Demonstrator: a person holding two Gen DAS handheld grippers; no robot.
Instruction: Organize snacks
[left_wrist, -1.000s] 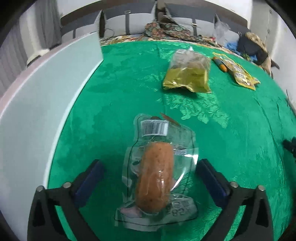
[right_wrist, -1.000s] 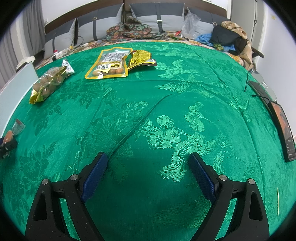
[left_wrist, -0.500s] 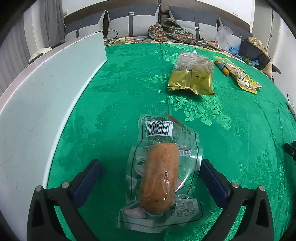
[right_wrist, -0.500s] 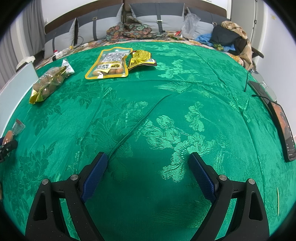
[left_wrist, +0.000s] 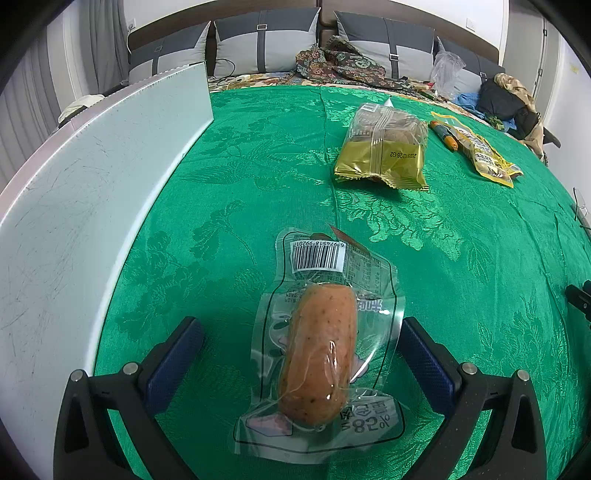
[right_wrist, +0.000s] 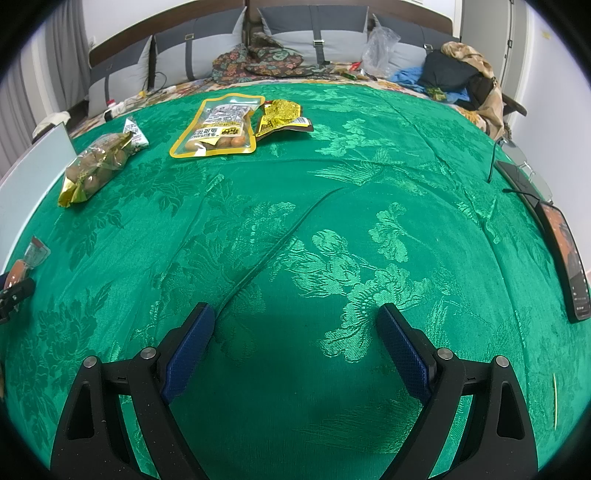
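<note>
Left gripper (left_wrist: 301, 343) spread around glossy sausage pack (left_wrist: 319, 354); damask green cloth (left_wrist: 258, 177)

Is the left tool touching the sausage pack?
Cannot tell. In the left wrist view, the left tool is open around the sausage pack; the wrapper edge looks very close to the right finger.

Sausage pack (left_wrist: 317, 350) on cloth (left_wrist: 240, 177) btwn left gripper (left_wrist: 301, 332) fingers; board (left_wrist: 85, 192) left; nut bag (left_wrist: 384, 151) behind, pouches (right_wrist: 221, 127) beyond.
</note>
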